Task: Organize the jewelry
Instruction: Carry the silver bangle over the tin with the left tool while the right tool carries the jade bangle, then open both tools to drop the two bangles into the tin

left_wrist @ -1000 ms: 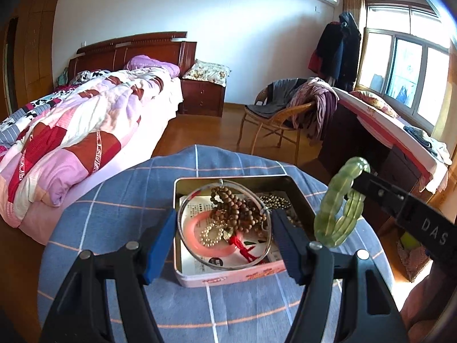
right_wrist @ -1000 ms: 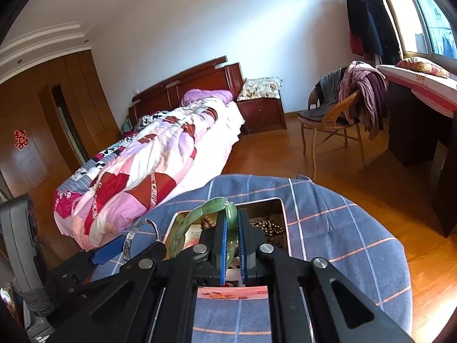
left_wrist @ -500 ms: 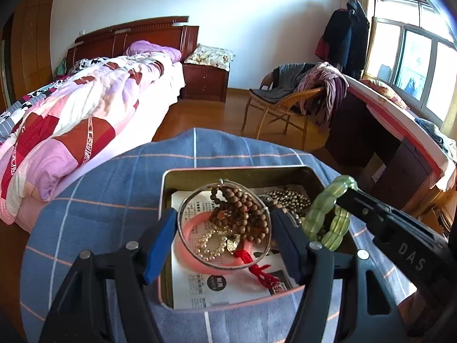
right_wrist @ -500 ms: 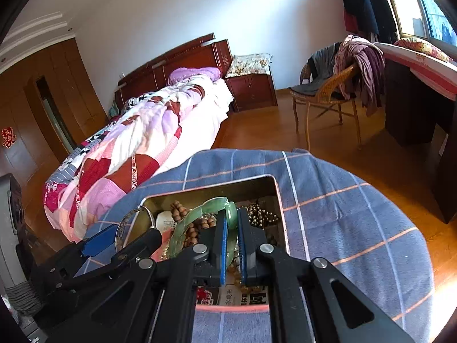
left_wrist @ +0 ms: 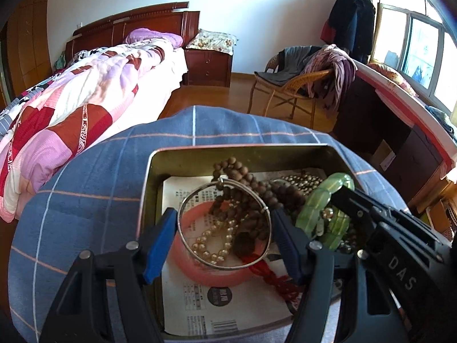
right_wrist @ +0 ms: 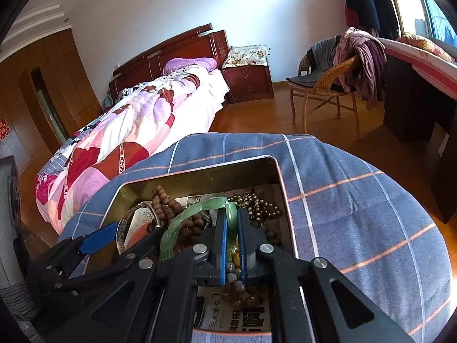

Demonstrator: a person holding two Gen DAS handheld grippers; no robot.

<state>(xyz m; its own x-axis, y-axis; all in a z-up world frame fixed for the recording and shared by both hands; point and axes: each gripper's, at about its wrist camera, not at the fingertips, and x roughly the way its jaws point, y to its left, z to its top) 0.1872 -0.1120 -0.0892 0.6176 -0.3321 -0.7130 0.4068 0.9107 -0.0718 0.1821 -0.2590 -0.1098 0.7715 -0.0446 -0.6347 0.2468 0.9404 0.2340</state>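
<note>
An open tin box (left_wrist: 237, 150) lined with printed paper sits on the blue checked tablecloth (left_wrist: 85, 200). In it lie a brown wooden bead strand (left_wrist: 257, 183), a pearl bracelet (left_wrist: 211, 253), a pink bangle (left_wrist: 217, 275), a red tassel (left_wrist: 274, 277) and metallic beads (left_wrist: 302, 180). My left gripper (left_wrist: 224, 220) is shut on a thin silver bangle (left_wrist: 197, 193), held across its width just above the pink bangle. My right gripper (right_wrist: 232, 228) is shut on a green stone bracelet (right_wrist: 197, 207), low inside the tin over the beads, beside the left gripper's right finger.
The round table's edge falls away all around the tin. A bed (left_wrist: 85, 91) with a pink and red quilt stands to the left. A wicker chair (left_wrist: 291, 85) draped with clothes and a dark desk (left_wrist: 385, 131) stand to the right.
Both grippers have sunk toward the tin with their bangles still held. The green bracelet has come down from beside the tin's right rim to inside it.
</note>
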